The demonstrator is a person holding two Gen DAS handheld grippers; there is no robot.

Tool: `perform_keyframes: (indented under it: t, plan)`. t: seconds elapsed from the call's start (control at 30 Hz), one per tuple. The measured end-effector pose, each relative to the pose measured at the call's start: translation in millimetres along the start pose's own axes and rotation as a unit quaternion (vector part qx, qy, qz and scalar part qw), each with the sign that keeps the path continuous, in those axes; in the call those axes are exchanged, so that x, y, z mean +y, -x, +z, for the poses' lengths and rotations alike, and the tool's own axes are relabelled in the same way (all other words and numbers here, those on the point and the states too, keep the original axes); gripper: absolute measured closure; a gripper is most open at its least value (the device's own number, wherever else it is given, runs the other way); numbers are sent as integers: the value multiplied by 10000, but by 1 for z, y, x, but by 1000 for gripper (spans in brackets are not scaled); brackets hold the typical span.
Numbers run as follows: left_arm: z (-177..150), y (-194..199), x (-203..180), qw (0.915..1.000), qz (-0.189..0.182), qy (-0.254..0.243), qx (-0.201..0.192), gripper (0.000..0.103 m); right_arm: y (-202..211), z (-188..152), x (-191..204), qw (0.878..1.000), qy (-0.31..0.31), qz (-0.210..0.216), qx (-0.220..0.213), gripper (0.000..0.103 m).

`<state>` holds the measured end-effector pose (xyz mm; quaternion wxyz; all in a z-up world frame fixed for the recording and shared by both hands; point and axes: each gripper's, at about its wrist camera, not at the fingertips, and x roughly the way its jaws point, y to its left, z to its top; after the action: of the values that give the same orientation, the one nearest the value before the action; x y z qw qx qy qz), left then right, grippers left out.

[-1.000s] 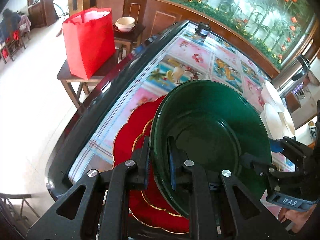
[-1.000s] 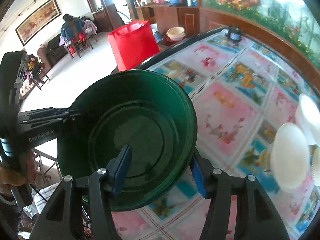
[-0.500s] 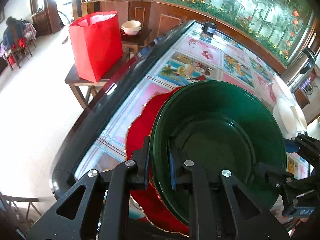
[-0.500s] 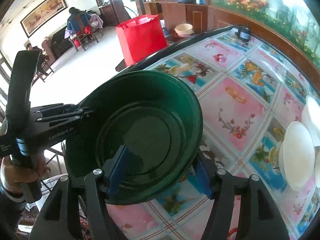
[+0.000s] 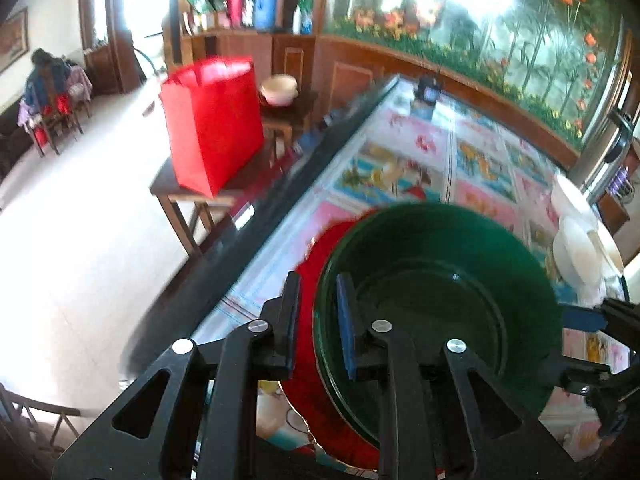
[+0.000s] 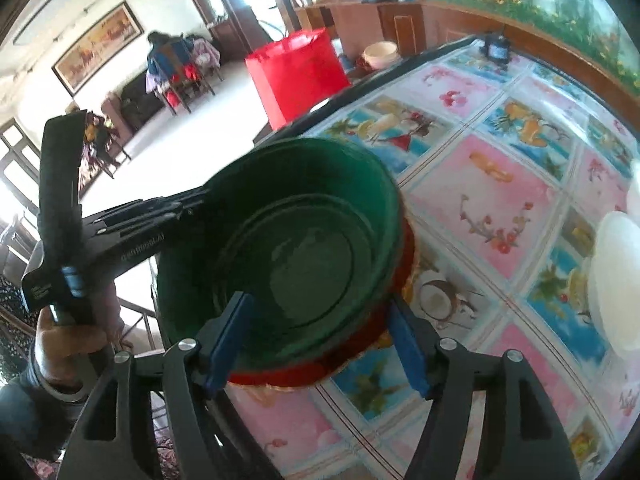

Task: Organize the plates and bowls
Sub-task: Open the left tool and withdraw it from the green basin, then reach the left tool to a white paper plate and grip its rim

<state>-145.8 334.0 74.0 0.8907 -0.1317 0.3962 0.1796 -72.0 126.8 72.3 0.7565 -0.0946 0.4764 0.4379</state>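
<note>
Now my left claw (image 5: 318, 320) straddles the green bowl (image 5: 436, 300) rim at nine o'clock, jaws loosening; my right claw (image 6: 320, 344) straddles it at six o'clock, jaws parting. It sits on the red plate (image 6: 406, 264). Likely light, rigid, slippery plastic; rim suits gripping. Glossy patterned table (image 6: 500, 200), bright room.

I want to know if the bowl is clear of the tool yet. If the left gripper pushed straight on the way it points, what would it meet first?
Likely the green bowl: its near rim stands between the opening jaws of the left gripper. The outer finger would probably run onto the red plate beneath, though depth is unclear.
</note>
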Motion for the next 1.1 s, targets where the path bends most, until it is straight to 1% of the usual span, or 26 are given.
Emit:
perform_keyframes:
  t: [0.03, 0.07, 0.13, 0.2, 0.27, 0.33, 0.4, 0.47, 0.53, 0.57, 0.6, 0.63, 0.67, 0.7, 0.73, 0.77, 0.8, 0.83, 0.87, 0.9, 0.93, 0.97, 1.0, 1.03, 1.07, 1.1]
  plan:
    - [2, 8, -1, 9999, -24, 13, -138, 75, 7, -2, -3, 9999, -28, 36, -90, 33]
    - [3, 12, -3, 9997, -48, 15, -242, 67, 15, -6, -9, 9997, -96, 91, -191, 32]
    - [8, 28, -12, 9984, -161, 3, -536, 56, 25, -11, -19, 9991, -241, 111, -342, 30]
    - [11, 41, -25, 9967, -331, -56, -742, 55, 37, -18, -35, 9972, -457, 154, -570, 30]
    - [14, 48, -41, 9955, -490, -186, -784, 55, 48, -26, -52, 9940, -784, 158, -747, 29]
    - [15, 52, -60, 9939, -730, -268, -781, 55, 56, -33, -67, 9903, -1094, 28, -861, 24]
    - [15, 53, -81, 9917, -940, -379, -792, 55, 68, -43, -85, 9850, -1398, -131, -1002, 22]
    - [14, 53, -101, 9897, -1098, -501, -766, 55, 74, -51, -101, 9800, -1706, -113, -1017, 20]
    - [13, 51, -126, 9869, -1315, -662, -665, 55, 82, -63, -125, 9691, -2283, -18, -929, 19]
    - [12, 50, -135, 9854, -1410, -719, -622, 55, 84, -67, -134, 9643, -2507, -31, -856, 19]
    - [10, 49, -148, 9833, -1532, -797, -568, 55, 89, -73, -144, 9570, -2788, -120, -797, 19]
    - [7, 49, -157, 9817, -1613, -858, -542, 55, 95, -77, -150, 9535, -2885, -332, -810, 19]
    - [5, 50, -165, 9801, -1687, -911, -517, 55, 102, -80, -155, 9515, -2864, -743, -844, 18]
    - [3, 50, -174, 9784, -1763, -963, -484, 55, 111, -82, -158, 9464, -2823, -1301, -872, 18]
    - [1, 50, -185, 9763, -1861, -1024, -425, 55, 121, -84, -162, 9387, -2820, -1764, -906, 18]
    - [0, 49, -192, 9747, -1924, -1066, -386, 55, 127, -86, -163, 9342, -2814, -1966, -974, 18]
    - [-2, 49, -199, 9732, -1980, -1112, -355, 55, 137, -88, -164, 9270, -2773, -2247, -1155, 18]
    - [-4, 49, -208, 9715, -2030, -1178, -337, 55, 148, -90, -163, 9157, -2699, -2656, -1346, 18]
    - [-4, 48, -214, 9704, -2052, -1231, -324, 55, 155, -91, -162, 9052, -2606, -3031, -1443, 18]
    - [-5, 47, -221, 9693, -2076, -1283, -298, 55, 163, -89, -157, 8846, -2358, -3720, -1533, 18]
    - [-6, 47, -226, 9685, -2098, -1310, -279, 55, 168, -87, -150, 8628, -2097, -4318, -1585, 18]
    - [-6, 46, -229, 9681, -2112, -1325, -265, 55, 173, -84, -142, 8266, -1756, -5103, -1594, 17]
    - [-6, 44, -234, 9677, -2119, -1342, -243, 55, 175, -82, -138, 7943, -1545, -5668, -1549, 15]
    - [-6, 43, -236, 9675, -2129, -1349, -226, 55, 174, -80, -138, 7725, -1430, -6016, -1445, 10]
    - [-6, 42, -239, 9668, -2154, -1356, -209, 55, 175, -79, -141, 7704, -1380, -6067, -1388, 0]
    - [-6, 40, -241, 9667, -2158, -1360, -205, 55, 175, -78, -146, 7844, -1432, -5885, -1339, 0]
